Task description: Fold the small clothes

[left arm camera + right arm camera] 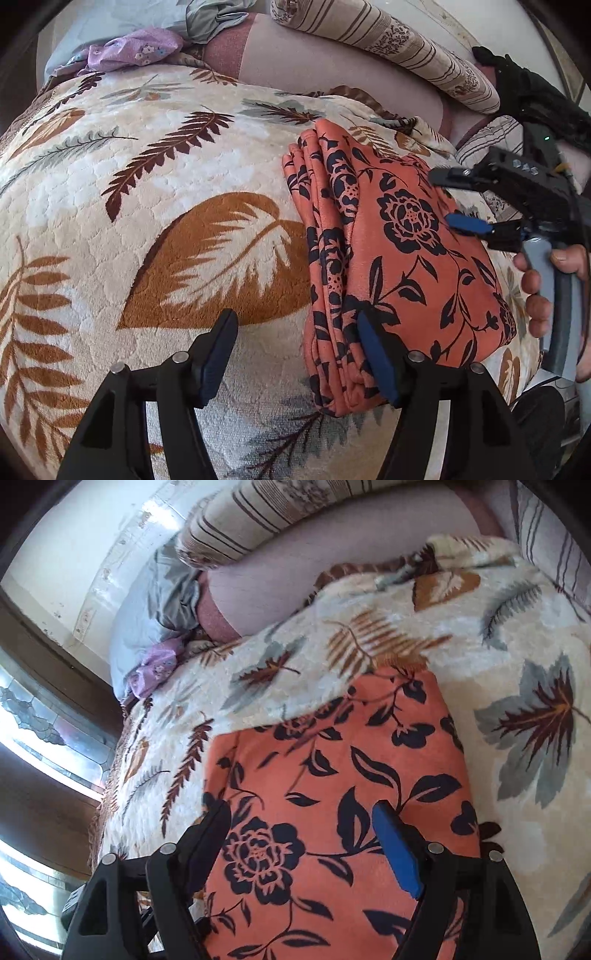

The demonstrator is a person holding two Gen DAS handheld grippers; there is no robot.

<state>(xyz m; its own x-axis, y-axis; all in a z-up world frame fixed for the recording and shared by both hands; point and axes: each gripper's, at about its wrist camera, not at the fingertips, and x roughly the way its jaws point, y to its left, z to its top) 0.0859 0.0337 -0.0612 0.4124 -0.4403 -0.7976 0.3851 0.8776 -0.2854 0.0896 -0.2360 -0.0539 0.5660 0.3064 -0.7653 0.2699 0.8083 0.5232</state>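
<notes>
Folded orange cloth flat on blanket of a bed, stacked fold edges facing the open stretch of blanket on the left of the left wrist view. Wide bare blanket there, nothing on it up to the far end. Left gripper low over the cloth's near corner, jaws wide, one blue pad over the stacked edge, the other over bare blanket; nothing pinched. Right gripper above the cloth's far right part, jaws wide apart, nothing between them, held by a hand. In the right wrist view, right gripper spread over the cloth, whether touching cannot be told. Beyond the blanket: purple cloth and grey-blue bundle at the far left, striped bolster along the far edge, wall behind. Window left of the bed in the right wrist view. Cloth's right edge close to the blanket's side.
</notes>
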